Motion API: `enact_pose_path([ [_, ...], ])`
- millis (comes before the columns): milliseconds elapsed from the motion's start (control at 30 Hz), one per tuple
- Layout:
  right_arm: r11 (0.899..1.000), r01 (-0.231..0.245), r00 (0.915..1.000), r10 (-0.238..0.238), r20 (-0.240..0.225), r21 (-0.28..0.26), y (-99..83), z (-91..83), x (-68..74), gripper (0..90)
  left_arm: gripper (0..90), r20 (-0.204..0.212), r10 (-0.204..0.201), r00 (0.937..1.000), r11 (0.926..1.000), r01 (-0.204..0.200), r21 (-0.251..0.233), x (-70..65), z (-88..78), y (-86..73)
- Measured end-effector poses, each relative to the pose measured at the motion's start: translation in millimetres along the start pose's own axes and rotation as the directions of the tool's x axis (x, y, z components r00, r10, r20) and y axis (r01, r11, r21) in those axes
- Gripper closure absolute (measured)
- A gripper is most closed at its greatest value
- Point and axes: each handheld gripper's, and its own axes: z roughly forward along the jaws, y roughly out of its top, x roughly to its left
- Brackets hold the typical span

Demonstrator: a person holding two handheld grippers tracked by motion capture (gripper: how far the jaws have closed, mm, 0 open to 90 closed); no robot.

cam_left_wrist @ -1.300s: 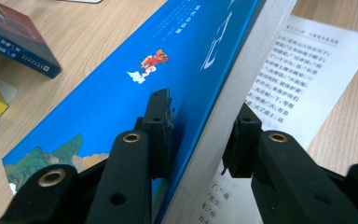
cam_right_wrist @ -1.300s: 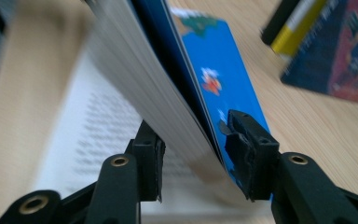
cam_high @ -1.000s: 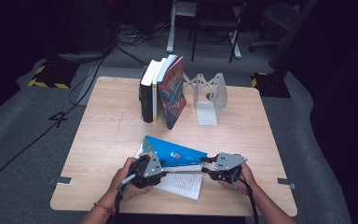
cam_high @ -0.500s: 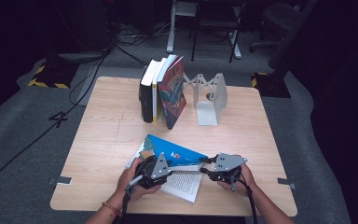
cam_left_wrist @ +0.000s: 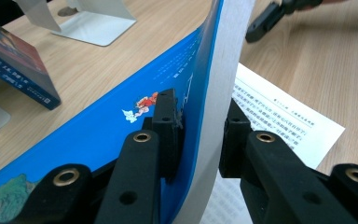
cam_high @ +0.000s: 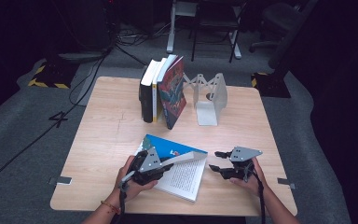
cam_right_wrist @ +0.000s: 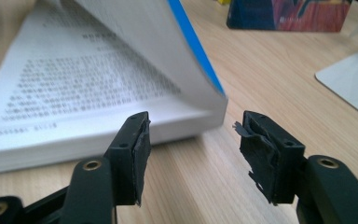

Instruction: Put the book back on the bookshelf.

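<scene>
The blue book (cam_high: 177, 163) lies open at the table's (cam_high: 107, 135) near edge in the high view, between both hands. In the left gripper view, the left gripper (cam_left_wrist: 200, 126) has just been closing, clamping its lifted cover and pages. In the right gripper view, the right gripper (cam_right_wrist: 193, 149) has just been opening, released and empty beside the book's corner

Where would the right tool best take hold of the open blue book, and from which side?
Judging by its pose, the lifted cover's free edge, from the book's right. That edge arches clear of the pages facing the right tool, whose open jaws have just been widening, empty. The left tool already clamps the cover.
</scene>
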Motion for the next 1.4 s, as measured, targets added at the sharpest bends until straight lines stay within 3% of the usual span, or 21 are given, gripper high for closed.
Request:
enact_pose_path([
  [233, 0.999, -0.033, 0.9989, 0.034, -0.033, 0.016, -3.7, 9.6, -2.9, 43.3, 74.1, 0.017, -0.058, 0.9982, 0.9966, 0.059, -0.058, 7.9, -10.1, -1.1],
  [367, 0.998, -0.049, 0.9980, 0.051, -0.038, 0.041, -8.9, 17.3, -5.7, 42.8, 74.3, 0.024, -0.062, 0.9978, 0.9954, 0.064, -0.072, 9.7, -13.4, -1.9],
  [533, 0.996, -0.031, 0.9980, 0.035, -0.053, 0.079, -14.2, 26.8, -1.7, 41.1, 74.3, 0.021, -0.067, 0.9975, 0.9946, 0.068, -0.078, 9.6, -14.8, -1.0],
  [867, 0.997, 0.006, 0.9958, 0.001, -0.092, 0.074, -9.1, 38.5, 14.9, 40.1, 74.3, 0.025, -0.064, 0.9976, 0.9942, 0.066, -0.085, 10.1, -16.0, -0.1],
  [1067, 1.000, -0.004, 0.9943, 0.006, -0.107, 0.017, -5.2, 34.1, 18.9, 44.8, 74.3, 0.028, -0.080, 0.9964, 0.9915, 0.083, -0.101, 9.9, -18.8, 0.8],
  [1200, 1.000, -0.014, 0.9935, 0.013, -0.113, -0.009, -1.4, 28.4, 19.6, 45.6, 74.5, 0.025, -0.071, 0.9971, 0.9921, 0.073, -0.102, 7.5, -18.1, 3.6],
  [1400, 0.995, -0.003, 0.9958, -0.005, -0.091, -0.095, 10.7, 3.8, 19.4, 47.5, 75.4, 0.043, -0.080, 0.9959, 0.9862, 0.085, -0.142, 3.4, -21.7, 12.8],
])
